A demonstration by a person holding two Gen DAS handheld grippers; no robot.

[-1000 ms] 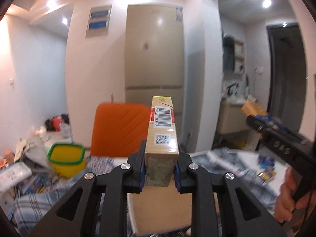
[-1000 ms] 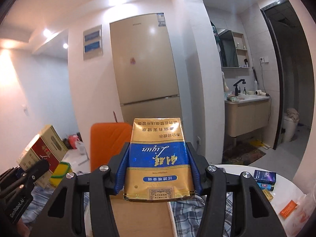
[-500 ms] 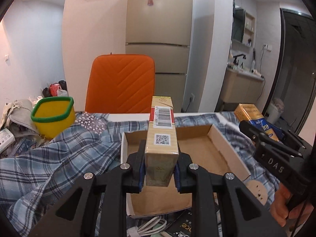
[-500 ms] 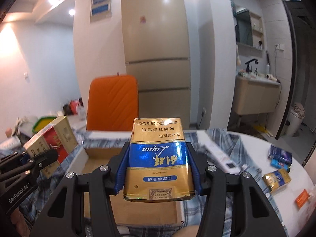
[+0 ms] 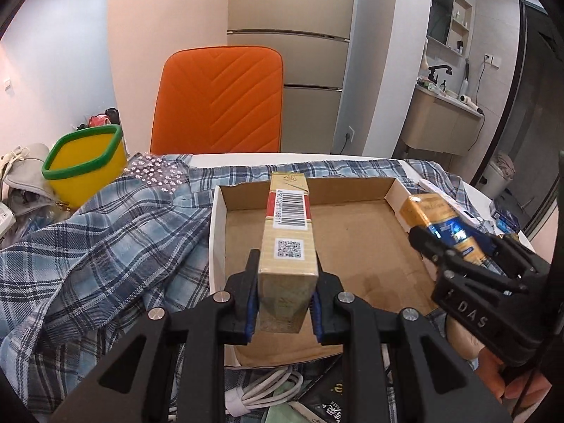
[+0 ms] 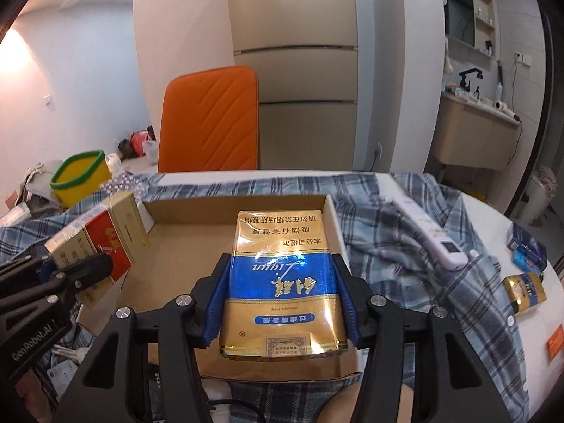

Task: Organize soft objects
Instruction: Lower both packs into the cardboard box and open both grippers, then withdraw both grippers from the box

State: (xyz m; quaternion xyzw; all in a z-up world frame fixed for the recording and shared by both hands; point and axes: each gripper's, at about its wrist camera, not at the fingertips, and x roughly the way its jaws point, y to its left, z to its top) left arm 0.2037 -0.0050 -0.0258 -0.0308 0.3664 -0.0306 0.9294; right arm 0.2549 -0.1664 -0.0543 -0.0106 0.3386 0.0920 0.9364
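My left gripper (image 5: 283,275) is shut on a gold and red cigarette pack (image 5: 288,236), held edge-up over the left half of an open cardboard box (image 5: 356,246). It also shows in the right wrist view (image 6: 102,243). My right gripper (image 6: 282,296) is shut on a gold and blue soft cigarette pack (image 6: 282,282), held flat over the right half of the box (image 6: 183,243). That pack also shows at the right of the left wrist view (image 5: 440,225). The box floor under both packs is bare.
A blue plaid shirt (image 5: 105,246) covers the white round table around the box. A yellow tub with a green rim (image 5: 84,165) and an orange chair (image 5: 218,102) stand behind. A white remote (image 6: 430,236), more packs (image 6: 525,290) and a cable (image 5: 268,391) lie nearby.
Both grippers have tilted down and moved forward with their packs, from facing the fridge to hanging over the open box. Both stay shut on their packs.
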